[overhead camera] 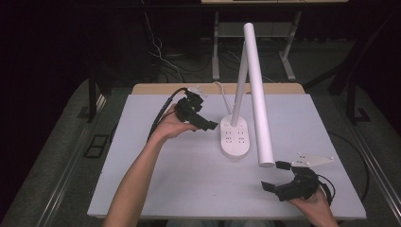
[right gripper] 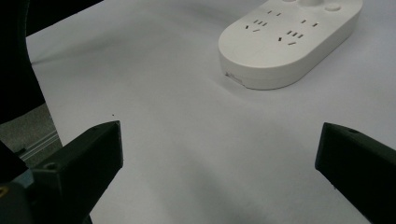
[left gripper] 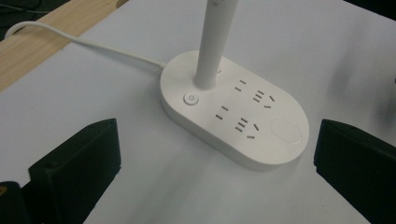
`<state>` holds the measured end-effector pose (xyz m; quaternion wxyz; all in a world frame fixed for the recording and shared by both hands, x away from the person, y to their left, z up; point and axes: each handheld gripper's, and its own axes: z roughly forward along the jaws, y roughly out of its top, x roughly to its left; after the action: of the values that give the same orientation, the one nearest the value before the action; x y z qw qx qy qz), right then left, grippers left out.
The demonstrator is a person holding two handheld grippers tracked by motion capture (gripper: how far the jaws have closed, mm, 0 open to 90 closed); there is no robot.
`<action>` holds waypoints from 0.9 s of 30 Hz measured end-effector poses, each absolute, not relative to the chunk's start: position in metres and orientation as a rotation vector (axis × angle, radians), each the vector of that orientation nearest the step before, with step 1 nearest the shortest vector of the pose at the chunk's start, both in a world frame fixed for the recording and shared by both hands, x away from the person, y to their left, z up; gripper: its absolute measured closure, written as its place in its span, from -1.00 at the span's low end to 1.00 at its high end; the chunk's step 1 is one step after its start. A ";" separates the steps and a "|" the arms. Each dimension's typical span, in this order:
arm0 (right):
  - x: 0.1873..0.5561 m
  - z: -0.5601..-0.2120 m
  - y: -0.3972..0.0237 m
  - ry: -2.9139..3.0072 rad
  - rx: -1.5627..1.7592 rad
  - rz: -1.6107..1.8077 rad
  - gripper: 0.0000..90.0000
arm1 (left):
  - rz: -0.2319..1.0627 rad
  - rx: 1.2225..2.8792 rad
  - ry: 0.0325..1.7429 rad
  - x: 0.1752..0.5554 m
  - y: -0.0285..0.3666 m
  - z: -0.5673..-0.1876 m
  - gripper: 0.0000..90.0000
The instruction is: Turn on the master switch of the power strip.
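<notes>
lab or test room, dim.
white table (overhead camera: 156, 189) on a wood board, loose cables (overhead camera: 163, 59) on grey carpet (overhead camera: 52, 156), metal desk legs (overhead camera: 216, 47) behind, desk lamp (overhead camera: 250, 94) with sockets.

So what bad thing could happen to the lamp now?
The left claw is open right beside the lamp's base; a bump might tip the tall lamp. The long light bar hangs just over the open right claw, so lifting that hand could knock it. The cord could snag.
</notes>
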<state>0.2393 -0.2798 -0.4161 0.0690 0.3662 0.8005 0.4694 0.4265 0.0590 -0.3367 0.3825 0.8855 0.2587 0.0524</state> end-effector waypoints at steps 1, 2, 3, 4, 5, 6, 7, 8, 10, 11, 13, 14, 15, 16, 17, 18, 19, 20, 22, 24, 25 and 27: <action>0.239 -0.416 -0.280 2.407 1.107 1.416 -0.99 | 0.131 2.263 0.656 0.428 0.057 -0.337 -1.00; 0.239 -0.416 -0.280 2.408 1.107 1.417 -0.99 | 0.129 2.239 0.680 0.430 0.051 -0.339 -1.00; 0.239 -0.416 -0.280 2.408 1.107 1.417 -0.99 | 0.130 2.258 0.670 0.432 0.050 -0.339 -0.99; 0.239 -0.416 -0.280 2.407 1.106 1.418 -0.99 | 0.129 2.269 0.658 0.434 0.049 -0.339 -0.99; 0.239 -0.416 -0.280 2.407 1.105 1.419 -0.99 | 0.127 2.251 0.676 0.435 0.046 -0.340 -0.99; 0.239 -0.416 -0.280 2.407 1.106 1.420 -0.99 | 0.132 2.265 0.664 0.438 0.045 -0.339 -0.99; 0.239 -0.416 -0.280 2.407 1.104 1.418 -0.99 | 0.137 2.279 0.648 0.440 0.044 -0.339 -0.99; 0.239 -0.416 -0.280 2.406 1.107 1.419 -0.99 | 0.139 2.282 0.644 0.442 0.043 -0.339 -0.99; 0.239 -0.416 -0.280 2.406 1.107 1.419 -0.99 | 0.142 2.279 0.647 0.444 0.042 -0.339 -0.98; 0.239 -0.416 -0.280 2.407 1.106 1.419 -0.99 | 0.139 2.265 0.660 0.447 0.038 -0.340 -0.97; 0.239 -0.416 -0.280 2.407 1.104 1.421 -0.99 | 0.136 2.270 0.655 0.449 0.036 -0.341 -0.96; 0.239 -0.416 -0.280 2.407 1.105 1.421 -0.99 | 0.136 2.270 0.655 0.449 0.036 -0.341 -0.96; 0.239 -0.416 -0.280 2.406 1.103 1.421 -0.99 | 0.143 2.297 0.635 0.453 0.034 -0.341 -0.96; 0.239 -0.416 -0.280 2.405 1.099 1.420 -0.99 | 0.148 2.301 0.634 0.455 0.033 -0.342 -0.96; 0.239 -0.416 -0.280 2.405 1.101 1.420 -0.99 | 0.151 2.280 0.658 0.456 0.030 -0.343 -0.96; 0.239 -0.416 -0.280 2.406 1.102 1.421 -0.99 | 0.154 2.292 0.649 0.458 0.030 -0.344 -0.95; 0.239 -0.416 -0.280 2.404 1.101 1.422 -0.99 | 0.152 2.279 0.662 0.460 0.029 -0.345 -0.95; 0.239 -0.416 -0.280 2.404 1.101 1.422 -0.99 | 0.152 2.279 0.662 0.460 0.029 -0.345 -0.94; 0.239 -0.416 -0.280 2.402 1.103 1.424 -0.99 | 0.154 2.283 0.667 0.464 0.030 -0.348 -0.90; 0.239 -0.416 -0.280 2.402 1.101 1.423 -0.99 | 0.147 2.261 0.701 0.465 0.028 -0.352 -0.84; 0.239 -0.416 -0.280 2.402 1.101 1.424 -0.99 | 0.153 2.294 0.698 0.468 0.028 -0.354 -0.79; 0.239 -0.416 -0.280 2.398 1.094 1.425 -0.99 | 0.141 2.308 0.713 0.469 0.028 -0.357 -0.68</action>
<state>0.2395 -0.2804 -0.4155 0.0725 0.3640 0.7983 0.4743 0.4688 0.0277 -0.3568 0.3531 0.8924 0.2758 0.0544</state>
